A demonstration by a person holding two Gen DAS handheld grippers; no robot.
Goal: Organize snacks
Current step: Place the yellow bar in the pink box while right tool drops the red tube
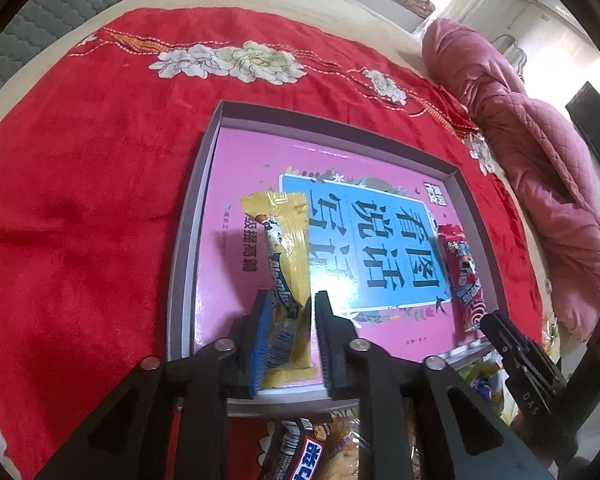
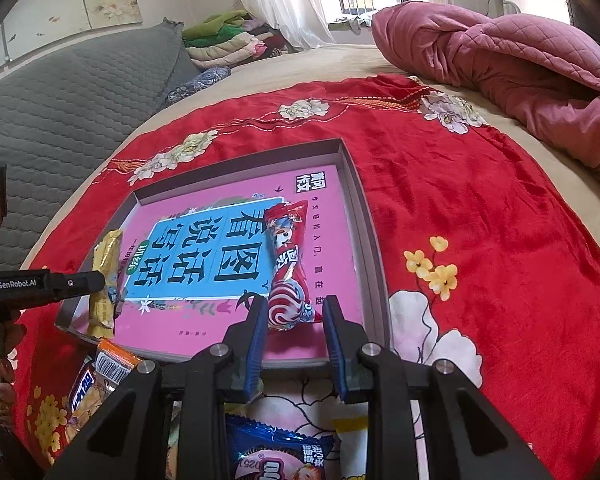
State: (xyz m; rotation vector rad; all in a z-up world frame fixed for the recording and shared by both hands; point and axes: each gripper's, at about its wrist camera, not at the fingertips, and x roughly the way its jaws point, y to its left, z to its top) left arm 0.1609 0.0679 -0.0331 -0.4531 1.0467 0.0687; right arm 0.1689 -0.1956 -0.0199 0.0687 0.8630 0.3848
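A shallow grey box (image 1: 188, 216) (image 2: 364, 216) with a pink and blue printed bottom lies on the red floral cloth. My left gripper (image 1: 290, 300) holds a yellow snack bar (image 1: 288, 248) between its fingers, its far end over the box; it also shows in the right wrist view (image 2: 106, 280), with the left gripper (image 2: 40, 284) on it. A red snack packet (image 2: 286, 264) (image 1: 462, 276) lies inside the box at its right side. My right gripper (image 2: 294, 306) is open, its fingers apart just behind that packet's near end.
Loose snacks lie in front of the box: a dark packet (image 1: 300, 452), an orange and dark packet (image 2: 100, 368), a blue packet (image 2: 276, 452). A pink quilt (image 2: 512, 68) lies at the right, a grey padded mat (image 2: 72, 92) at the left.
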